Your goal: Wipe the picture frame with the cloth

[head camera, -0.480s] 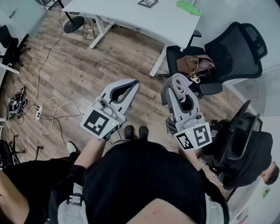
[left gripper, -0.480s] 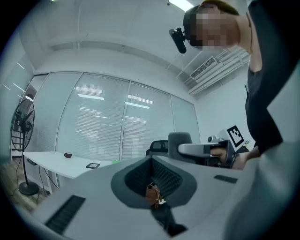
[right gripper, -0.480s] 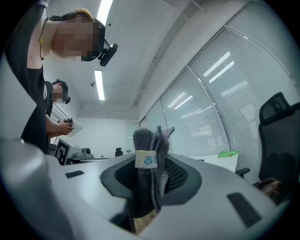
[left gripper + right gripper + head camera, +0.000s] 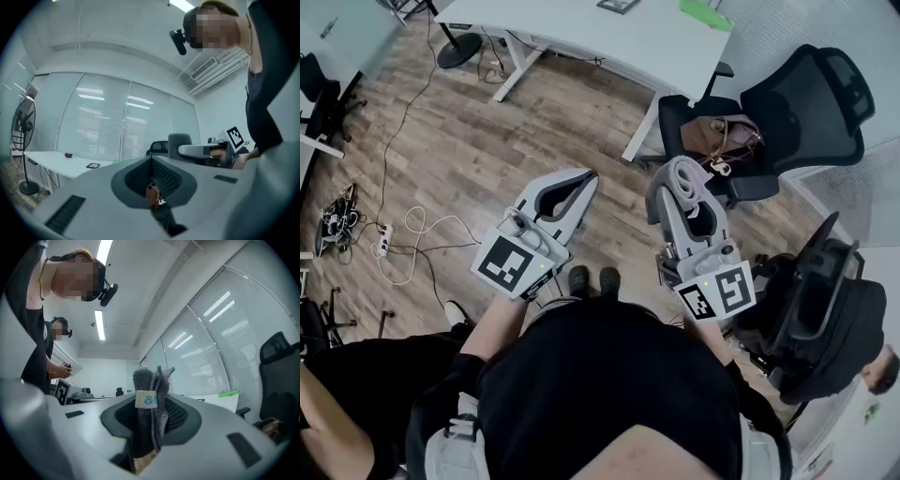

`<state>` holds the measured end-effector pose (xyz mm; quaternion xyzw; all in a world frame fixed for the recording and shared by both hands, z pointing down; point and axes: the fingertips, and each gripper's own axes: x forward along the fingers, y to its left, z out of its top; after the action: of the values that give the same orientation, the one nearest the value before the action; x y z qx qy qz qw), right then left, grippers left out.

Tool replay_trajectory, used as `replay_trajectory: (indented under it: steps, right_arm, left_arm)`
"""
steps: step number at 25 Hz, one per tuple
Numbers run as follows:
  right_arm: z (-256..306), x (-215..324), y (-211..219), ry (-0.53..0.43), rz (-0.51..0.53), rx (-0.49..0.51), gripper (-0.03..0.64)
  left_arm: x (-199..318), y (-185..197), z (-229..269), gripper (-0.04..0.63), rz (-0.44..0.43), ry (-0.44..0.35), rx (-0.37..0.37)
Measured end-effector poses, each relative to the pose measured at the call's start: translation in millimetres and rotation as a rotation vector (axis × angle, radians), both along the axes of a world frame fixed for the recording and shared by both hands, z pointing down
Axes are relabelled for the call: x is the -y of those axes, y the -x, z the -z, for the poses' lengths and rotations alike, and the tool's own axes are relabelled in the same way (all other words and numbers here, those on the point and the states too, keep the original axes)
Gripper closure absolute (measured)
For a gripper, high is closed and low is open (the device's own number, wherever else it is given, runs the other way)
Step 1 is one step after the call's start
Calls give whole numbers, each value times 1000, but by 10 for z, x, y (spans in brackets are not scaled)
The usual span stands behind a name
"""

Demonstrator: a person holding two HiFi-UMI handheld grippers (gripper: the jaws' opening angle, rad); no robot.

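The picture frame (image 4: 617, 7) lies flat on the white table (image 4: 572, 26) far ahead; in the left gripper view the frame (image 4: 93, 165) is a small dark square on the tabletop. My right gripper (image 4: 677, 180) is shut on a folded grey cloth (image 4: 682, 178), held over the floor well short of the table. In the right gripper view the cloth (image 4: 149, 420), with a small white label, stands up between the jaws of the right gripper (image 4: 151, 401). My left gripper (image 4: 584, 184) is shut with nothing in it, beside the right one; in its own view the left gripper (image 4: 151, 161) points level.
A green object (image 4: 705, 16) lies on the table right of the frame. A black office chair (image 4: 787, 103) holds a brown bag (image 4: 719, 139); a second chair (image 4: 816, 300) stands at right. Cables (image 4: 403, 234) and a fan base (image 4: 457, 52) lie on the wooden floor.
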<state>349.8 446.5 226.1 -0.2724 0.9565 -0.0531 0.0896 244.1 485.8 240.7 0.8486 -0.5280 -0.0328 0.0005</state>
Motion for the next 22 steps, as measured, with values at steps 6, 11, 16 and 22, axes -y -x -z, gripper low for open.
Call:
replay_trajectory:
  steps: [6,11,16,22]
  right_arm:
    - [54,-68,53,1,42,32,499]
    - [93,-144,156,-15,47,31,498]
    - [66,-179,279,-13,44,34,497]
    - [57,-241,442,-19,31,53,497]
  left_arm:
    - [-58,25,13,594,2,-6,4]
    - [-127,106,46,594,2,-15,12]
    - [-202,229,13,594,-6,-12,1]
    - [-308,436,5,594,-21,-15,-44]
